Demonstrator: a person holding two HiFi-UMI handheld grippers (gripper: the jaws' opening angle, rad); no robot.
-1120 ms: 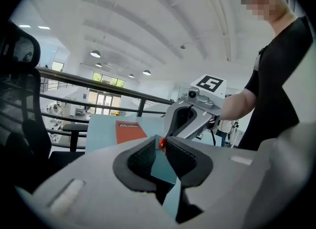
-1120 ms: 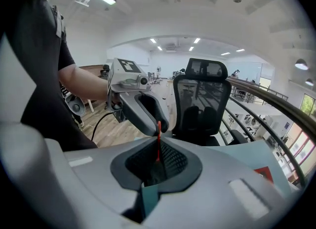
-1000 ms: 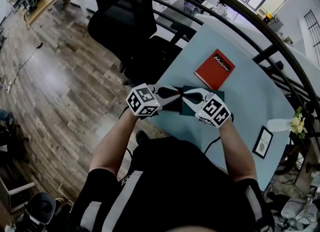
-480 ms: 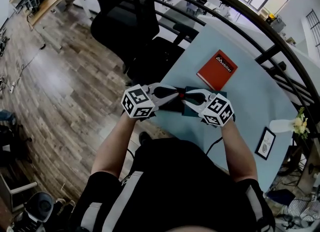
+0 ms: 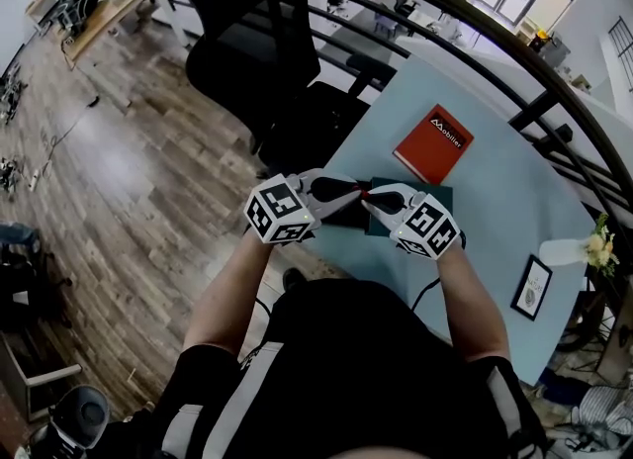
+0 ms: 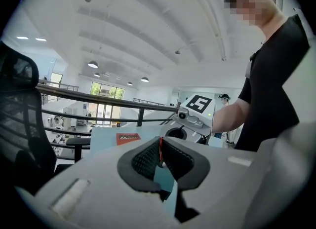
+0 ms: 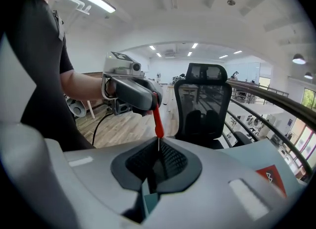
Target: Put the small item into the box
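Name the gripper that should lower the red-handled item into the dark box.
Left, probably. The left gripper clamps the red handle of the small item, while the right gripper pinches only its thin metal tip, a weaker hold. Both hover by the dark box, so reach hardly differs.

The head view looks steeply down on the left gripper (image 5: 356,193) and right gripper (image 5: 370,201). Their close views face each other. All share the book (image 5: 433,142), at 2 o'clock from them.

Regrip of red tool (image 7: 157,119)
Right gripper (image 7: 158,150) just closed onto its tip; left gripper (image 6: 160,149), handle between fingers (image 6: 143,160), eased slightly, rose.
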